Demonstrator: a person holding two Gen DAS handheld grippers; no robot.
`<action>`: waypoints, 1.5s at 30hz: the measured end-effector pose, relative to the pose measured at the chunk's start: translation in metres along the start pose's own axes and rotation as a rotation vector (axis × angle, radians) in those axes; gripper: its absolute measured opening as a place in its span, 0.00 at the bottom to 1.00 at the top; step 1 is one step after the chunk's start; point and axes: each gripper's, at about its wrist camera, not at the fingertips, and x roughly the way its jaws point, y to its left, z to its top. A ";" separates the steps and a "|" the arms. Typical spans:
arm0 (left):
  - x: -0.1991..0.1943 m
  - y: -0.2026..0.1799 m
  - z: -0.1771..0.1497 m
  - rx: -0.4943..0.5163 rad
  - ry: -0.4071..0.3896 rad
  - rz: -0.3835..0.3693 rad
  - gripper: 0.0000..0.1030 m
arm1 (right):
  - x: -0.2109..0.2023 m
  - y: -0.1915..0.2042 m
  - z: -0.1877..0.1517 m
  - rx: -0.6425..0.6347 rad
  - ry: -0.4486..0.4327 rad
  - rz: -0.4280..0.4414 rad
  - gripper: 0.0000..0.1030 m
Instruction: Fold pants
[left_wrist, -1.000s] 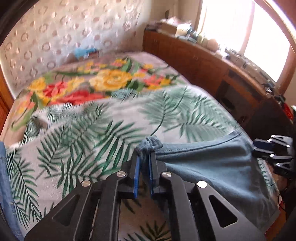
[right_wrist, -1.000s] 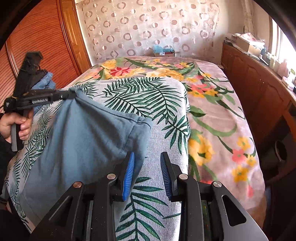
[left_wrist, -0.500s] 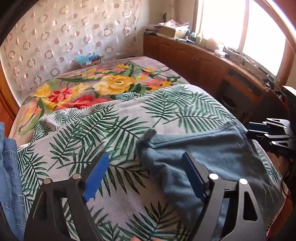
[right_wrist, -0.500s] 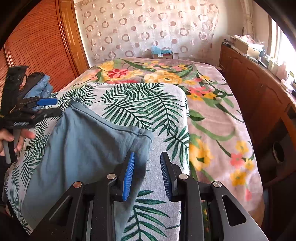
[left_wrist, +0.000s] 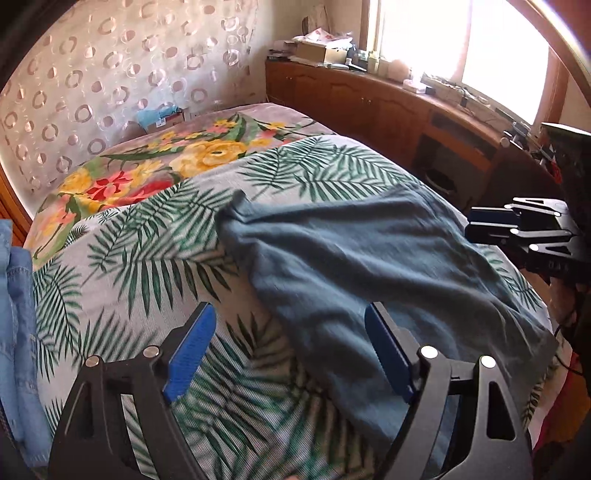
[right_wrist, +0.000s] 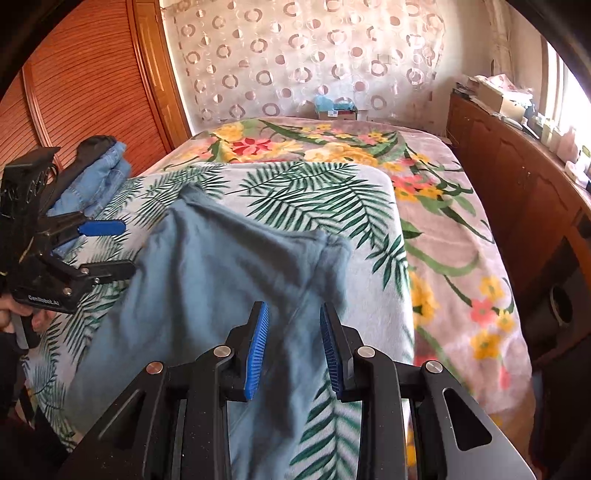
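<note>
Blue-grey pants (left_wrist: 369, 266) lie spread on the palm-leaf cover of the bed, also seen in the right wrist view (right_wrist: 207, 288). My left gripper (left_wrist: 291, 350) is wide open and empty, hovering over the near edge of the pants; it also shows in the right wrist view (right_wrist: 110, 247). My right gripper (right_wrist: 293, 347) is open and empty just above the pants' near right part; it shows at the right edge of the left wrist view (left_wrist: 491, 225).
A pile of blue denim garments (right_wrist: 99, 173) lies at the bed's left side, also in the left wrist view (left_wrist: 18, 314). A wooden cabinet (left_wrist: 388, 110) with clutter runs along the right wall under the window. A wooden wardrobe (right_wrist: 74, 92) stands on the left.
My left gripper let go of the pants' corner, opened wide and drew back. The pants settled flat on the bed. My right gripper stayed open and moved slightly over the cloth.
</note>
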 end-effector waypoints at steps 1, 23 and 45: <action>-0.003 -0.002 -0.003 -0.006 -0.002 -0.003 0.81 | -0.004 0.002 -0.004 0.001 -0.004 0.002 0.29; -0.075 -0.038 -0.098 -0.034 -0.025 0.021 0.81 | -0.066 0.033 -0.080 0.036 -0.037 -0.015 0.29; -0.065 -0.062 -0.129 0.028 0.030 -0.019 0.68 | -0.064 0.036 -0.102 0.082 -0.011 -0.050 0.30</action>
